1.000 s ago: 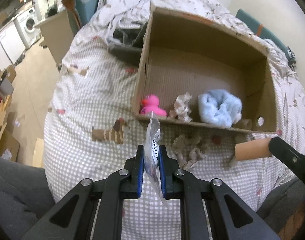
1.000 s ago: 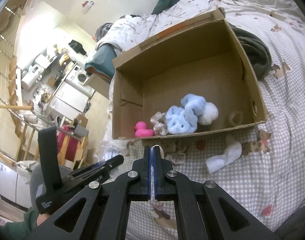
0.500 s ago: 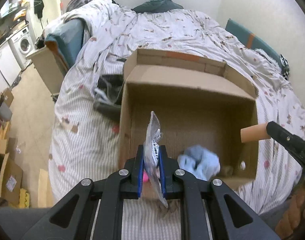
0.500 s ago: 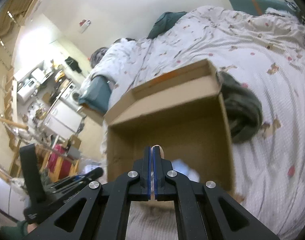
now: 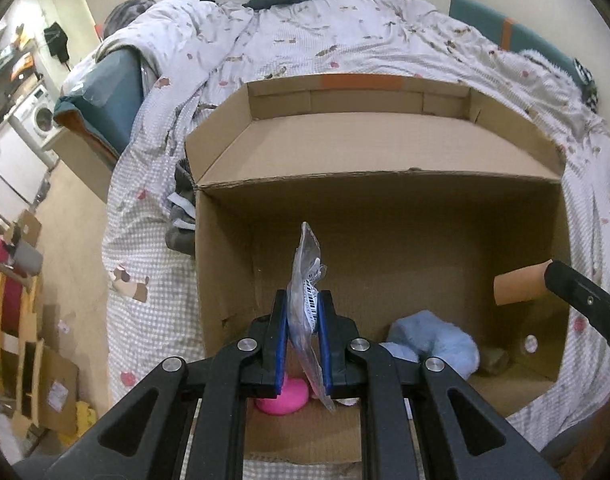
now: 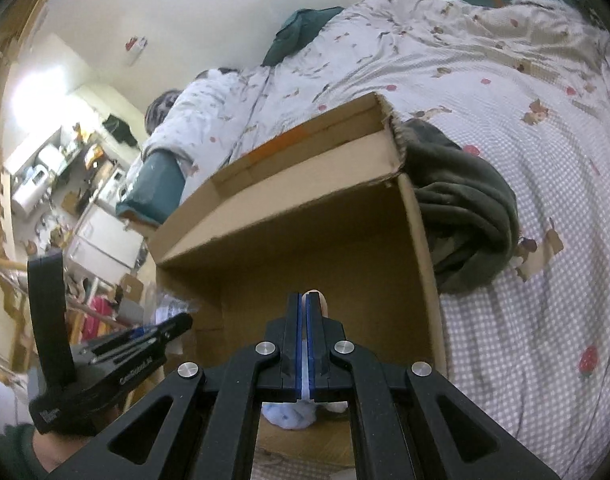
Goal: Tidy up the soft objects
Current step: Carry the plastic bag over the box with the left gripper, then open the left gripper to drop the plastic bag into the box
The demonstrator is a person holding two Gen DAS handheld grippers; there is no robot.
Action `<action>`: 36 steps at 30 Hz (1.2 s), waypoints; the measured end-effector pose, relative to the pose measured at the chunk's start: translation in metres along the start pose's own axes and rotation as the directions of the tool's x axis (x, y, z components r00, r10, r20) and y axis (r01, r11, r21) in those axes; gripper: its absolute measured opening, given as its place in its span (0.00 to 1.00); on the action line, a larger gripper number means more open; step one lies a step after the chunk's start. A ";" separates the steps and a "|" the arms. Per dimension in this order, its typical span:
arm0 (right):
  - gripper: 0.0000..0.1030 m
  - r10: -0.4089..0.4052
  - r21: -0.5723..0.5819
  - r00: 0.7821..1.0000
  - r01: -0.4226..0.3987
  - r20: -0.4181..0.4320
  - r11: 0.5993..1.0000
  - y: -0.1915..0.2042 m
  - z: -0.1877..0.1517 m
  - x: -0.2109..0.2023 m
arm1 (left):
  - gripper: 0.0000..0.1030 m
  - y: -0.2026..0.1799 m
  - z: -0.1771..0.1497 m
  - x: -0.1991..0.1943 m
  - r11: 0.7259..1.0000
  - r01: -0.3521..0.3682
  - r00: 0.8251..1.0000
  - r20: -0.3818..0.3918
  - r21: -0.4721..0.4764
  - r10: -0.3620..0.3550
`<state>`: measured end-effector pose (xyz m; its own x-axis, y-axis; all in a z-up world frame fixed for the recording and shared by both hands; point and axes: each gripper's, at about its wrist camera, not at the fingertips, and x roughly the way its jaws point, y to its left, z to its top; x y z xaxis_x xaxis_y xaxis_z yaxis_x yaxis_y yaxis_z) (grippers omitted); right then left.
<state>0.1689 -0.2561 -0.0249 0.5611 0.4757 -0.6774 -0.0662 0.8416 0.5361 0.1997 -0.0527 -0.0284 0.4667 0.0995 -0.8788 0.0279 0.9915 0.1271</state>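
An open cardboard box [image 5: 377,160] stands on the bed; it also shows in the right wrist view [image 6: 297,208]. My left gripper [image 5: 303,308] is shut on a clear plastic packet [image 5: 307,276] with a barcode label, held over the box's near left part. Below it lie a pink plush duck [image 5: 283,398] and a light blue fluffy toy [image 5: 437,344]. My right gripper [image 6: 305,312] is shut on a tan cardboard tube [image 6: 323,304]. The tube [image 5: 517,286] and the right gripper's finger [image 5: 581,300] reach over the box's right side. The blue toy [image 6: 289,414] lies below it.
The checked, patterned duvet [image 5: 345,40] covers the bed. A dark grey blanket [image 6: 465,208] lies against the box's right wall, dark clothing [image 5: 181,216] against its left. The floor [image 5: 65,240] drops off at the left, with boxes and appliances beyond. My left gripper shows in the right wrist view [image 6: 137,344].
Both grippers have risen and moved forward from in front of the box to over its opening, each keeping its hold. The view now looks down into the box.
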 end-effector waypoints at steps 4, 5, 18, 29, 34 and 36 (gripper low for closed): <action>0.04 -0.017 -0.059 1.000 0.016 -0.015 0.998 0.010 0.000 0.003 | 0.12 -0.001 0.007 0.006 1.000 -0.026 1.000 -0.007 0.012 0.027; 0.04 -0.003 -0.046 1.000 0.002 -0.021 0.999 0.008 0.001 0.005 | 0.12 0.000 0.010 0.008 1.000 -0.024 1.000 -0.011 0.015 0.024; 0.04 -0.013 -0.034 1.000 0.012 -0.023 0.999 0.007 0.010 0.012 | 0.12 0.010 0.021 0.034 0.998 -0.011 0.998 -0.066 -0.068 0.007; 0.25 0.007 0.033 1.000 -0.006 -0.026 0.999 0.002 0.013 0.012 | 0.63 0.006 0.010 0.043 0.995 0.000 0.996 -0.083 -0.102 -0.008; 0.66 0.014 0.036 0.999 -0.016 0.044 0.999 0.003 0.016 -0.003 | 0.66 0.004 0.013 0.039 0.994 -0.013 0.998 -0.060 -0.107 0.007; 0.66 0.007 0.027 0.999 -0.008 0.039 1.000 0.005 0.015 -0.003 | 0.66 0.005 0.013 0.038 0.993 -0.015 0.998 -0.059 -0.116 0.008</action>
<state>0.1796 -0.2574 -0.0125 0.5920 0.4712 -0.6538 -0.0482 0.8305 0.5550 0.2287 -0.0454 -0.0553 0.4136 0.1119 -0.9036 -0.0816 0.9930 0.0857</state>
